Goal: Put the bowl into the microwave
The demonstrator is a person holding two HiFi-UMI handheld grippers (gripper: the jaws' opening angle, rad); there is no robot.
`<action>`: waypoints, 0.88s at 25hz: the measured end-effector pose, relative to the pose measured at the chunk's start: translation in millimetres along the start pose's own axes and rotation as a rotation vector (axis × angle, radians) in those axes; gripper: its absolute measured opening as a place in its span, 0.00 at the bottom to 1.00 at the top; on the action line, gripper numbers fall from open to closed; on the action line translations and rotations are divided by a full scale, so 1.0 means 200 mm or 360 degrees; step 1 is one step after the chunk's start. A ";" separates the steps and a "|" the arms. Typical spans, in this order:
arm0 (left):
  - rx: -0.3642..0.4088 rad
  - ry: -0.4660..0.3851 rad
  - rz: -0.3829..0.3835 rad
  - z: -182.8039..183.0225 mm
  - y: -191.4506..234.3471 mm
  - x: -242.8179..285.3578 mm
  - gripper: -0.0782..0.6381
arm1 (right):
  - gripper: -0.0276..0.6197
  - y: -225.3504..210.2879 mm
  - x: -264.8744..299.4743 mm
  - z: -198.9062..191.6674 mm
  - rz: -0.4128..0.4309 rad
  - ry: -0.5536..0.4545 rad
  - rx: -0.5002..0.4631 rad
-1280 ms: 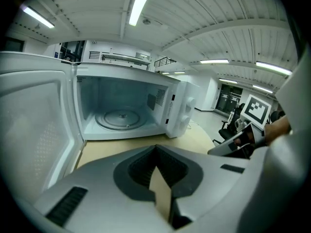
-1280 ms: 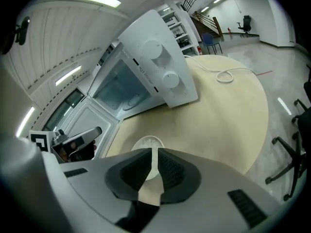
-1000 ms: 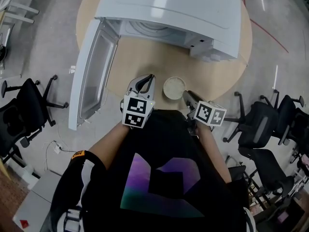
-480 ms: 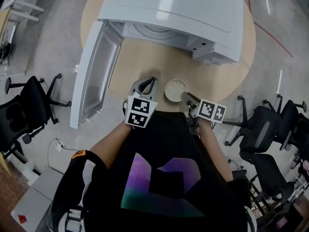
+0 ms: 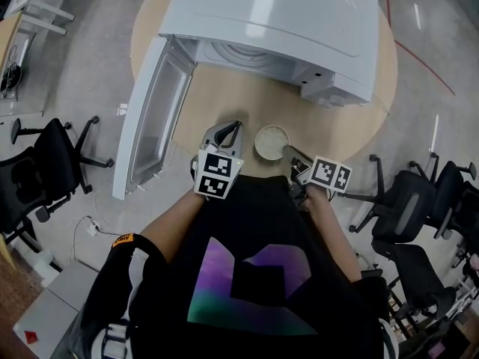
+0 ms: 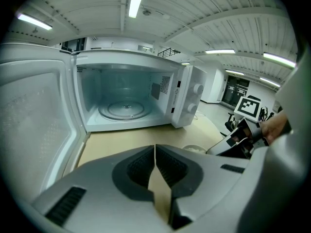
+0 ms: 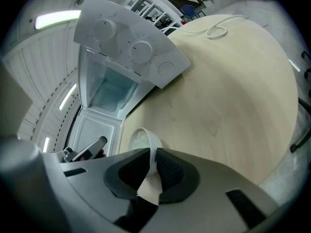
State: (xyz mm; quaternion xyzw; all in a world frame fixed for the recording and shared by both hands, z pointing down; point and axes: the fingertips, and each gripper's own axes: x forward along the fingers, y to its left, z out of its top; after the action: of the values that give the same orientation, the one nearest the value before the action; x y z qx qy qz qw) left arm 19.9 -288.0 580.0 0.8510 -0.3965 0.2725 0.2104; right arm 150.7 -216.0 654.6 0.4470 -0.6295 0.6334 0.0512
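A small white bowl (image 5: 271,140) with pale contents sits on the round wooden table (image 5: 224,96), near its front edge. My right gripper (image 5: 289,152) is shut on the bowl's near right rim; in the right gripper view the rim of the bowl (image 7: 140,140) sits pinched between the pads of this gripper (image 7: 153,162). Left of the bowl, my left gripper (image 5: 227,128) is shut with nothing in it and points at the microwave. The white microwave (image 5: 277,28) stands at the back with its door (image 5: 150,114) swung open to the left. Its cavity and glass turntable (image 6: 124,110) show beyond the left gripper (image 6: 155,154).
Black office chairs stand on the floor at the left (image 5: 41,167) and right (image 5: 408,208) of the table. A white cable (image 7: 217,30) lies on the tabletop beside the microwave's control panel (image 7: 129,50). Bare wood lies between the bowl and the microwave's opening.
The right gripper has edged a little forward onto the bowl's rim. The bowl and the left gripper have stayed in place; the view has shifted slightly.
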 end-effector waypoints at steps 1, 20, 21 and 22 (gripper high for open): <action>0.0000 -0.0002 0.0005 0.00 0.01 0.00 0.17 | 0.13 0.00 0.00 0.00 -0.0001 -0.0003 -0.0009; -0.0049 -0.0091 0.0120 0.00 0.16 -0.14 0.18 | 0.11 0.37 -0.03 0.14 0.0200 -0.0135 -0.0053; -0.0054 -0.0097 0.0126 0.00 0.17 -0.15 0.17 | 0.11 0.41 -0.03 0.16 0.0221 -0.0149 -0.0064; -0.0059 -0.0104 0.0131 0.00 0.17 -0.16 0.17 | 0.11 0.45 -0.03 0.18 0.0240 -0.0162 -0.0074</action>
State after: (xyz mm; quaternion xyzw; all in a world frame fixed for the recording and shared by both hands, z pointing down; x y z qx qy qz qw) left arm -24.7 -291.1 564.6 0.8384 -0.4428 0.2456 0.2017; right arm 115.7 -261.3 575.5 0.4287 -0.6777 0.5971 -0.0182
